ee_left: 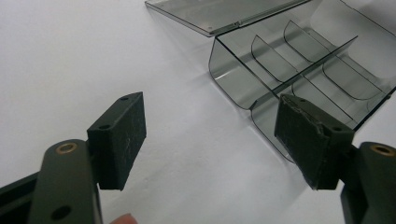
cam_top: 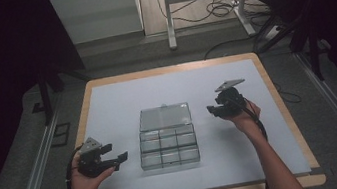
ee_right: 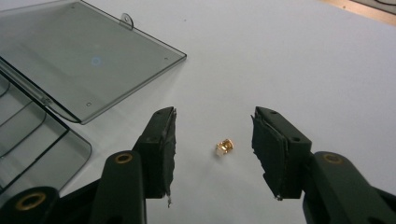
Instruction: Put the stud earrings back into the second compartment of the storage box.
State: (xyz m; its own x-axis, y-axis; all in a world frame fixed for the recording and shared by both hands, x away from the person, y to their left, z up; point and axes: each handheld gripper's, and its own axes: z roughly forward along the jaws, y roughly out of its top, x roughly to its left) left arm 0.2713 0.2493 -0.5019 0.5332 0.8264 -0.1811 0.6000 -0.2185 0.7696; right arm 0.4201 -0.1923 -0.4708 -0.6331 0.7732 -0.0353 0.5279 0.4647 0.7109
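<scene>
No legible writing on any item. Left gripper (cam_top: 114,153) held low at the front left, jaws spread wide on nothing, beside the clear compartment box (cam_top: 168,148). Right gripper (ee_right: 212,149), jaws apart, straddles a small brass nut (ee_right: 224,146) lying untouched on the white mat (ee_right: 289,60), right of the box's open lid (ee_right: 84,56).

Clear compartment boxes (cam_top: 169,150): one, six compartments, lid open
Small brass pieces (ee_right: 225,146): one
Hand-held grippers: two, left hand-held gripper (cam_top: 115,154), right hand-held gripper (cam_top: 213,110)

You have a smoke-grey see-through compartment box (cam_top: 169,149) with its tinted lid (cam_top: 165,117) on a plain white mat (cam_top: 118,112), edged by the table's (cam_top: 87,99) pale wood. The small nut (ee_right: 224,146) is shiny gold. Both grippers (cam_top: 114,153) (cam_top: 215,110) are matte black with brass-coloured rivets.
</scene>
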